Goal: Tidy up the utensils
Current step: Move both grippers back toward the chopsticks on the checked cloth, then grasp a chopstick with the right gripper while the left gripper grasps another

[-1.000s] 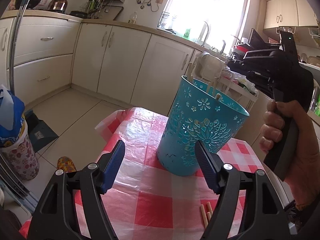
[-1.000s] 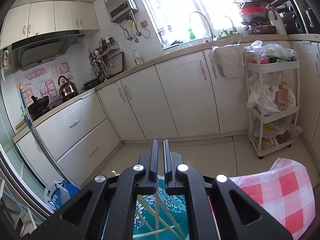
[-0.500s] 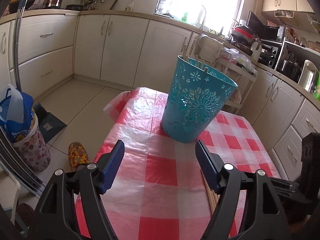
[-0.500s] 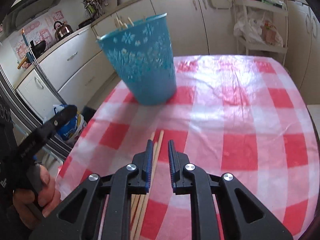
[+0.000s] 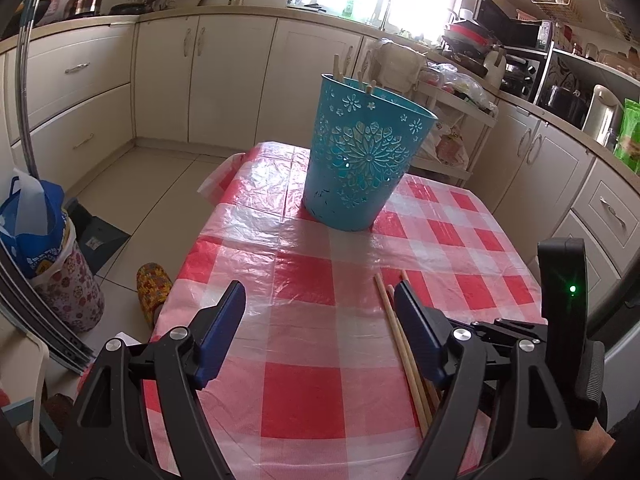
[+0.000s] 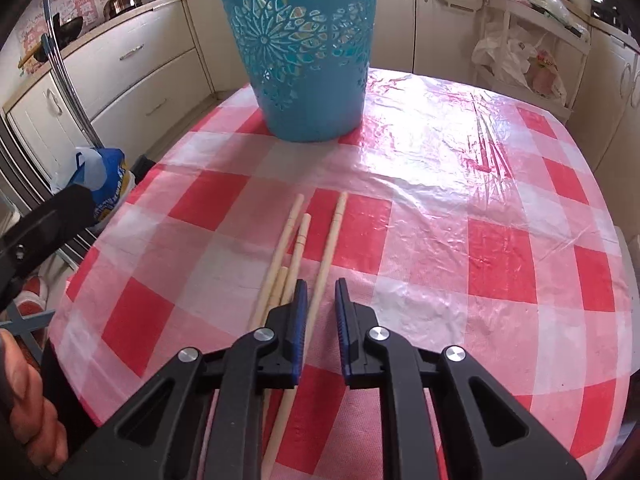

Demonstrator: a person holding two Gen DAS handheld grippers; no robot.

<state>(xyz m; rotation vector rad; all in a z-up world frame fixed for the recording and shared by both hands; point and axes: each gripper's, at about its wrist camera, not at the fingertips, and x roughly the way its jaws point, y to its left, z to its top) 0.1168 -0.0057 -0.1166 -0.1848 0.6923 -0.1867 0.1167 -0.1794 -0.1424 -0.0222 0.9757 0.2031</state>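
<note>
Right gripper [image 6: 321,294], a second ago above the blue basket [image 6: 306,46], is now lowering narrowly over chopsticks [image 6: 298,240] at centre frame; left gripper [image 5: 320,308] is waiting wide; next pickup looks imminent.

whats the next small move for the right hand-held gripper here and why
Probably lower the right hand-held gripper onto the rightmost chopstick and close. Its jaws are a little apart and empty, with that stick running between them, while four loose chopsticks lie on the checked tablecloth. The blue basket already holds some sticks, so it looks like the destination. The left hand-held gripper is wide open and idle.
</note>
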